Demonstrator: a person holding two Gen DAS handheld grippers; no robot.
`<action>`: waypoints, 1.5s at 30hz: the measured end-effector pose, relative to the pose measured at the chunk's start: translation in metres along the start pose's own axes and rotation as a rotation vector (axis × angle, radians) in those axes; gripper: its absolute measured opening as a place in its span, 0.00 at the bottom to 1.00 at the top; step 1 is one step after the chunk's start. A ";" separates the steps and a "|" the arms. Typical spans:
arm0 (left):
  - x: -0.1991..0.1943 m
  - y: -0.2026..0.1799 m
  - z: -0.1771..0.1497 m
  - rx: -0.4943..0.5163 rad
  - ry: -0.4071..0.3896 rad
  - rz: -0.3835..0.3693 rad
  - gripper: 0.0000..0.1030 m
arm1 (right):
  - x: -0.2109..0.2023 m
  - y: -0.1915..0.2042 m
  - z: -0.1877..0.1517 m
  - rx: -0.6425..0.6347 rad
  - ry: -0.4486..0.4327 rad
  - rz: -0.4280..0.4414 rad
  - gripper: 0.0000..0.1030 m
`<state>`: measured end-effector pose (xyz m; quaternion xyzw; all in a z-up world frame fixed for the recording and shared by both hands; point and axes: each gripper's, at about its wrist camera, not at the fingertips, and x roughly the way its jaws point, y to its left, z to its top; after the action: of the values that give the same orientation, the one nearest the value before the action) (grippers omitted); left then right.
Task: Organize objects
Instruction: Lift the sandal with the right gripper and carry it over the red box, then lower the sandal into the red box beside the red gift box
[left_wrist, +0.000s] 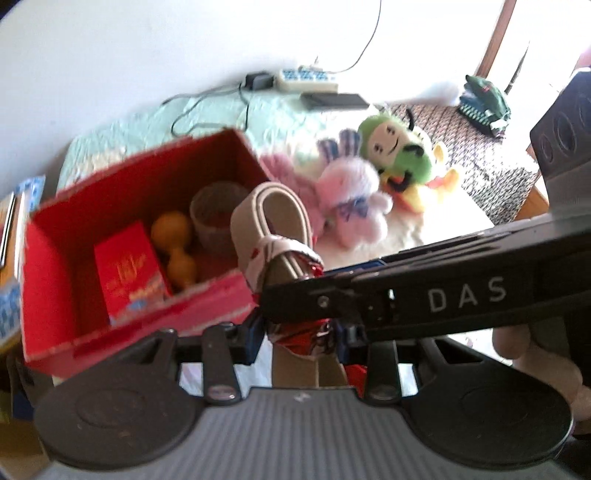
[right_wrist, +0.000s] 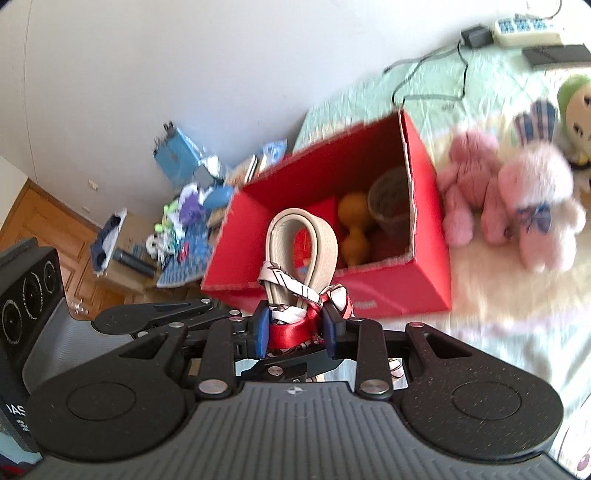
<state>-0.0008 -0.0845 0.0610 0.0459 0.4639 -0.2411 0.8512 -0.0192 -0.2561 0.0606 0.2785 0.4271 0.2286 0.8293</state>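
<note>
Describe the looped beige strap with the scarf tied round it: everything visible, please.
The beige strap is a flat band, leather-like, folded into an upright loop with paler edges. A glossy red and white patterned scarf is knotted round its base. The right gripper has its blue-padded jaws closed on the scarf-wrapped base, and the left gripper also clamps that bundle lower down. The loop stands in front of the open red box, apparently held clear of it.
</note>
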 end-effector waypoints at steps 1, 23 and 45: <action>-0.003 0.003 0.004 0.003 -0.012 0.000 0.34 | -0.001 0.002 0.004 0.001 -0.015 0.000 0.30; 0.000 0.143 0.064 -0.032 -0.087 0.184 0.34 | 0.126 0.062 0.088 -0.039 -0.069 0.066 0.31; 0.073 0.211 0.032 -0.089 0.122 0.221 0.40 | 0.231 0.039 0.083 0.157 0.214 0.003 0.30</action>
<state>0.1523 0.0642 -0.0109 0.0736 0.5172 -0.1217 0.8440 0.1666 -0.1068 -0.0078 0.3173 0.5295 0.2241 0.7542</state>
